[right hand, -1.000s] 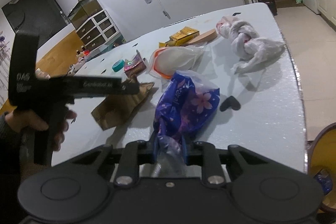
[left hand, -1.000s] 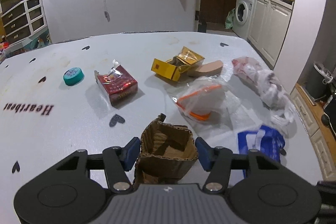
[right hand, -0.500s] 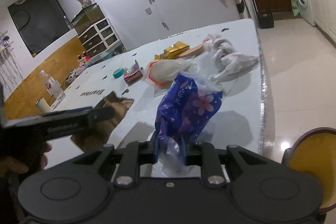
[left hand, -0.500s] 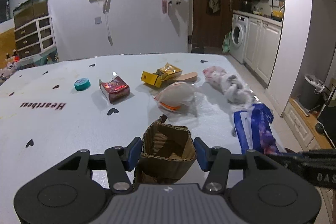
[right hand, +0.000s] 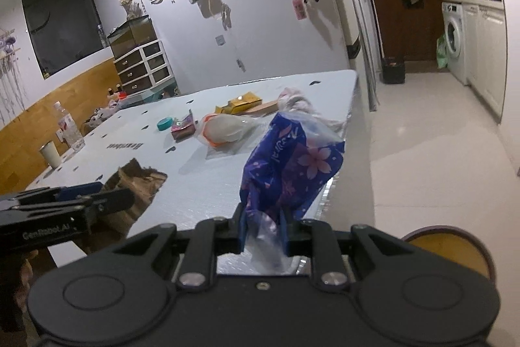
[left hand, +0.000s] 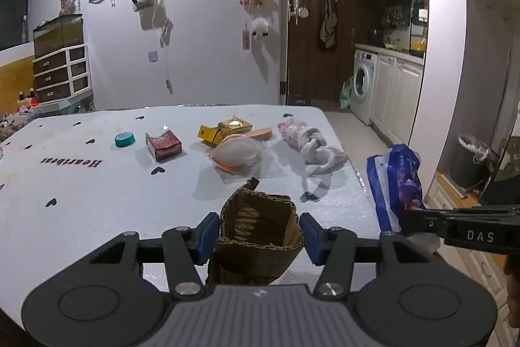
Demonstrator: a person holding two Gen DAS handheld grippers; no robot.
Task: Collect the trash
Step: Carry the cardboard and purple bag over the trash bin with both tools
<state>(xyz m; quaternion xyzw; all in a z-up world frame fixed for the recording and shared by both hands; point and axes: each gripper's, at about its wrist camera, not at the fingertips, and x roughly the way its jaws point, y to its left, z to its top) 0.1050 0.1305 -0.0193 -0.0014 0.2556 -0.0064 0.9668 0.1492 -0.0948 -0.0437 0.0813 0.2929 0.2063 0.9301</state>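
both loads have risen off the white counter (left hand: 81,200): left gripper (left hand: 258,238) clamps the crumpled brown cardboard (left hand: 258,233), right gripper (right hand: 262,231) pinches the blue floral plastic bag (right hand: 289,171), probably bound for the yellow-lined bin (right hand: 455,249).

We cannot see the lower end of the cardboard (left hand: 258,236), hidden behind the left gripper (left hand: 258,234) at bottom centre, nor the pinched end of the blue bag (right hand: 289,168) behind the right gripper (right hand: 262,231). At lower right of the right view, the yellow bin (right hand: 451,249) is cut by the gripper body. Labels on the red pack (left hand: 163,145) and yellow box (left hand: 224,130) are too small to read.
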